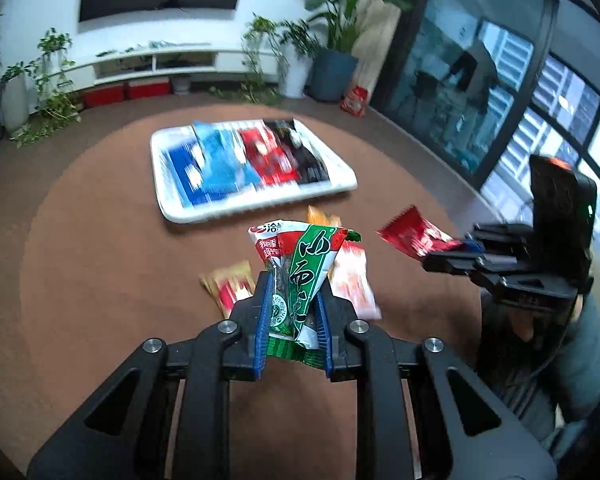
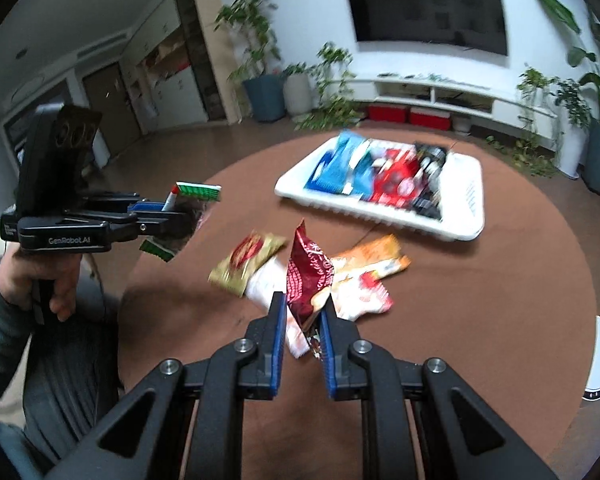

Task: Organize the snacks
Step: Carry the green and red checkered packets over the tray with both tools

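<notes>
Green seaweed snack packet point(image 1: 300, 280) pinched in left gripper point(image 1: 293, 300) fingers, bottom centre; dark-red packet point(image 2: 306, 280) clamped in right gripper point(image 2: 303, 312). Both light, crinkly, slippery: grip sealed edge. Loose packets point(image 2: 360, 284) on brown counter point(image 2: 480, 320); white tray point(image 2: 466, 196) upper frame.

Between the loose packets and the white tray point(image 1: 256, 206) runs a strip of bare brown tabletop point(image 1: 112, 240), open to a hand-held gripper from either side. The tray itself is filled edge to edge with blue, red and dark packets, with little bare floor showing in it. Near the middle of the tabletop lie a gold packet point(image 2: 246, 262), a white-and-red packet point(image 2: 360, 292) and an orange packet point(image 2: 380, 254), touching or overlapping, so that spot is crowded. The broad tabletop left of the tray in the left wrist view is bare. Beyond the tabletop's far edge stand potted plants point(image 2: 260, 60) and a low white shelf point(image 2: 440, 96), well apart.
</notes>
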`<state>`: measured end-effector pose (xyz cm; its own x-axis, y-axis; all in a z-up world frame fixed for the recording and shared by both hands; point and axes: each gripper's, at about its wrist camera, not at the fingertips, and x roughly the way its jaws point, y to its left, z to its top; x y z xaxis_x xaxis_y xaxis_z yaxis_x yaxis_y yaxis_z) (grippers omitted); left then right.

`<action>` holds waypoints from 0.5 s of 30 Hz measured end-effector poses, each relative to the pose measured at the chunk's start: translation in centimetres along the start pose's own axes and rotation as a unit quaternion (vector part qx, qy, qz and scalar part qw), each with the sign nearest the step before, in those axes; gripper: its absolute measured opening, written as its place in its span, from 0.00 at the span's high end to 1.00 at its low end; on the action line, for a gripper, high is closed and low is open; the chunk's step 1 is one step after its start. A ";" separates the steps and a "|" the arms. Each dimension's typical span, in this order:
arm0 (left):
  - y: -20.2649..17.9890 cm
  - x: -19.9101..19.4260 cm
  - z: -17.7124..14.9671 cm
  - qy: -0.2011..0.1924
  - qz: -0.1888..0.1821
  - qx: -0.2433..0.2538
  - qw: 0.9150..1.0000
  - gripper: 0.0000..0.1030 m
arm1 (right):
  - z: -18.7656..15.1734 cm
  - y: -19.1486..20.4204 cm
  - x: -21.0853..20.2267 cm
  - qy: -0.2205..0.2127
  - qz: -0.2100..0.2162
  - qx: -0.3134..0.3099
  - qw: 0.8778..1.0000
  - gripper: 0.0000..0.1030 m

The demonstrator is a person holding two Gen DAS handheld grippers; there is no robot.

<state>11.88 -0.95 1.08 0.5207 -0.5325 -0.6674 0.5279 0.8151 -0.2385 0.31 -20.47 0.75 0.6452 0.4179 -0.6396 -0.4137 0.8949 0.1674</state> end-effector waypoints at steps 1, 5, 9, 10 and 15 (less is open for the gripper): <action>0.2 -0.1 1.0 -0.007 0.002 -0.001 1.000 0.82 | 0.9 -0.4 -0.4 -0.010 -0.004 0.002 1.000 0.83; 0.5 0.2 4.9 -0.024 0.005 0.004 1.000 0.82 | 4.2 -1.8 -1.2 -0.035 -0.018 0.003 0.999 0.83; 0.8 1.3 9.0 -0.038 0.009 0.011 0.999 0.82 | 8.8 -3.2 -1.2 -0.063 -0.034 -0.014 0.997 0.83; 1.1 1.6 9.9 -0.040 0.010 0.010 0.999 0.82 | 9.9 -3.6 -1.1 -0.069 -0.037 -0.016 0.997 0.83; 2.8 4.8 14.6 -0.040 0.025 0.009 0.999 0.82 | 14.5 -5.6 2.1 -0.078 -0.053 -0.026 0.995 0.83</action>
<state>25.69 -4.52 7.52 0.5980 -0.5081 -0.6198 0.5109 0.8375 -0.1937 13.30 -22.31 9.35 0.7767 0.3447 -0.5272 -0.3681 0.9276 0.0641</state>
